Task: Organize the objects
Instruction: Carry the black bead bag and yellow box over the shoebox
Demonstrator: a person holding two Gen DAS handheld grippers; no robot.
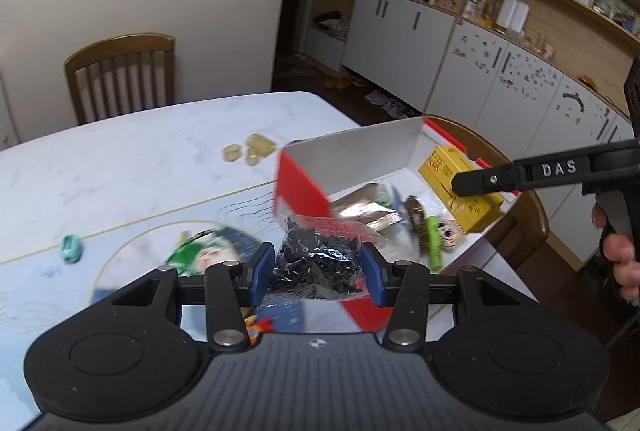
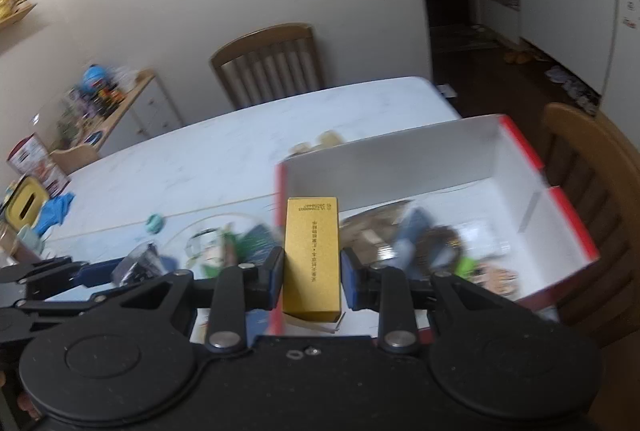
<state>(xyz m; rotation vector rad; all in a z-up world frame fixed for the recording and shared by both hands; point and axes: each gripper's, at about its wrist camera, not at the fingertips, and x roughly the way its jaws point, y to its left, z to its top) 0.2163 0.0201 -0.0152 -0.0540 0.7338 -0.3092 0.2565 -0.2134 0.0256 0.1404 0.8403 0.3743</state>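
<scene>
My left gripper [image 1: 318, 269] is shut on a clear bag of small black pieces [image 1: 316, 259], held near the front left corner of the red and white box [image 1: 352, 155]. My right gripper [image 2: 312, 273] is shut on an upright yellow carton [image 2: 312, 259] at the box's [image 2: 400, 159] near left wall. In the left wrist view the yellow carton [image 1: 460, 187] hangs over the box interior, under the right gripper's black finger [image 1: 520, 175]. Inside the box lie foil packets [image 1: 368, 207], a green item [image 1: 434, 241] and a small doll face [image 1: 450, 231]. The left gripper with its bag [image 2: 136, 267] shows at left in the right wrist view.
A teal object [image 1: 71, 248] and several beige pieces [image 1: 250, 149] lie on the white marble table [image 1: 140, 159]. A round printed mat [image 1: 208, 255] lies under my left gripper. Wooden chairs stand at the far side [image 1: 120, 75] and right [image 2: 588, 167]. Cluttered items sit at the table's left end [image 2: 28, 199].
</scene>
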